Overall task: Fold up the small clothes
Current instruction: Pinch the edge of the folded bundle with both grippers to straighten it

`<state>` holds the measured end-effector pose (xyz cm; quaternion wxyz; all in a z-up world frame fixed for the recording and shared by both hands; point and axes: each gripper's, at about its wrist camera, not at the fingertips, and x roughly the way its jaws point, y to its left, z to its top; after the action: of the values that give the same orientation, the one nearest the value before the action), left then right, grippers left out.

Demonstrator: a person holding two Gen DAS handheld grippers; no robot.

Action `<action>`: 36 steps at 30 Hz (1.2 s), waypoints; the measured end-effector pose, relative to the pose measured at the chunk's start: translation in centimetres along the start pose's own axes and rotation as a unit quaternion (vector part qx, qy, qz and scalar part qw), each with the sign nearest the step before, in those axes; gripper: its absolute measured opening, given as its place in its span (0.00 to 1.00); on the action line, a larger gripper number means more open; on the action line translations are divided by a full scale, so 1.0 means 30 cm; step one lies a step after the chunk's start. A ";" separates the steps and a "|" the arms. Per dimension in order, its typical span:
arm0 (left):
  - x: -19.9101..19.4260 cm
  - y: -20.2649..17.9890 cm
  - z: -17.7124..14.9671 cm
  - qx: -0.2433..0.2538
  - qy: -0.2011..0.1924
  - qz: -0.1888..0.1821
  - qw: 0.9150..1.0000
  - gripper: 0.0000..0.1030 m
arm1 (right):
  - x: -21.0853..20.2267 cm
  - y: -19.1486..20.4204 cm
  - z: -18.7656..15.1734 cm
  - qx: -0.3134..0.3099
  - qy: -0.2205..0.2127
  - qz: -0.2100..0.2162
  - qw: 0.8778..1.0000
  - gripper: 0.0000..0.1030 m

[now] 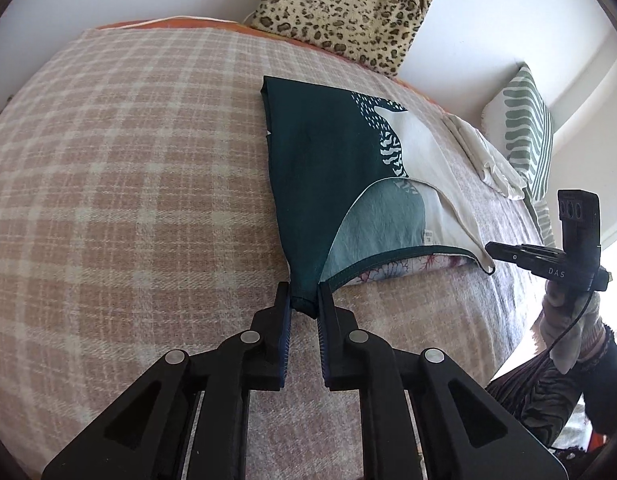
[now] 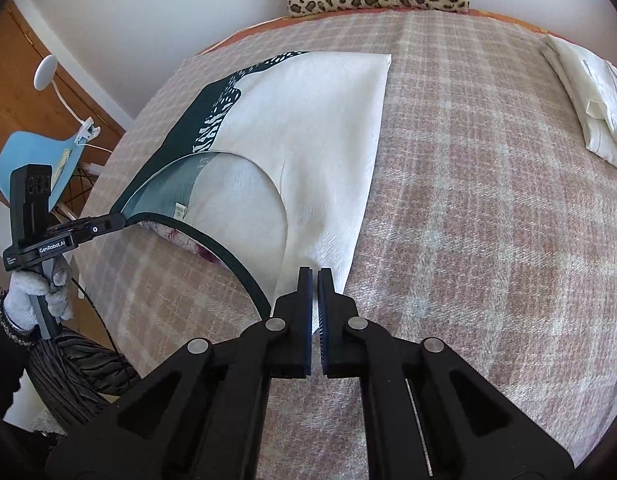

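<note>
Small garment (image 1: pixel 332 168), dark green w/ white panel, lies flat on plaid blanket (image 1: pixel 128 184) directly ahead of both grippers. Left gripper (image 1: pixel 304 300): jaws nearly closed, pinching bunched green shoulder strap. Right gripper (image 2: pixel 314 280): jaws pressed together on white shoulder corner; fabric edge seen betw. pads. Neck opening faces the grippers, dark binding curving betw. them; label visible inside, text too small to read. Reddish printed cloth (image 1: pixel 404 270) peeks from under neckline, mostly covered, item unclear. Surroundings: leopard-print cushion (image 1: pixel 344 8) at far edge beyond garment; folded white cloth (image 2: pixel 588 100) ahead-right of right gripper, well apart from garment; green-striped pillow (image 1: pixel 526 128) beyond it, partly cut off by lens edge. Left of left gripper, off the bed: blue chair (image 2: pixel 36 160) w/ white clip lamp (image 2: pixel 48 74), wooden door behind. Gloved hands (image 2: pixel 36 296) hold gripper handles; cable trails below. Nothing lies betw. grippers and garment. Lower frames filled by gripper linkages, hiding near blanket edge.
</note>
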<state>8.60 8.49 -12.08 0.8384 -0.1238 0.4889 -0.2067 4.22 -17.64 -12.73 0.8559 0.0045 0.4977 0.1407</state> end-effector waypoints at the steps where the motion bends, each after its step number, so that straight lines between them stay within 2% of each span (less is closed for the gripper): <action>1: -0.012 0.002 0.007 -0.002 -0.005 0.002 1.000 0.12 | -0.010 -0.003 -0.002 0.000 0.001 0.006 1.000 0.04; 3: -0.041 0.005 0.023 -0.006 -0.017 0.008 1.000 0.20 | -0.049 -0.001 0.003 -0.003 -0.015 0.005 1.000 0.04; 6: -0.094 -0.022 0.067 0.004 -0.053 0.016 0.998 0.20 | -0.130 0.016 0.038 -0.023 -0.065 0.002 0.998 0.04; 11: -0.151 -0.093 0.169 0.026 -0.111 0.006 0.993 0.24 | -0.200 0.028 0.171 -0.007 -0.119 0.044 0.992 0.04; 14: -0.124 -0.117 0.252 0.023 -0.127 -0.006 0.992 0.26 | -0.168 0.052 0.275 -0.008 -0.128 0.044 0.991 0.04; 17: -0.051 -0.140 0.330 0.024 -0.123 -0.011 0.992 0.34 | -0.093 0.067 0.374 0.005 -0.124 0.067 0.990 0.04; 20: 0.033 -0.149 0.396 0.008 -0.115 -0.023 0.993 0.34 | -0.007 0.064 0.442 0.021 -0.117 0.069 0.991 0.04; 24: 0.132 -0.157 0.440 0.000 -0.094 -0.023 0.995 0.34 | 0.089 0.040 0.494 0.049 -0.096 0.102 0.989 0.04; 26: 0.180 -0.160 0.454 0.001 -0.079 -0.022 0.997 0.34 | 0.119 0.041 0.517 0.054 -0.092 0.105 0.989 0.04; 31: 0.262 -0.178 0.473 0.011 -0.067 -0.008 0.998 0.34 | 0.194 0.050 0.565 0.064 -0.078 0.115 0.988 0.04; 34: 0.307 -0.168 0.475 0.005 -0.057 -0.001 0.998 0.40 | 0.255 0.058 0.581 0.070 -0.062 0.113 0.989 0.04; 36: 0.340 -0.165 0.469 0.014 -0.051 0.024 0.998 0.40 | 0.300 0.060 0.586 0.067 -0.048 0.097 0.992 0.04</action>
<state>24.20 -0.58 -10.98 0.8686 -0.1110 0.4454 -0.1866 22.97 -11.38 -11.25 0.8589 0.1172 0.4614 0.1888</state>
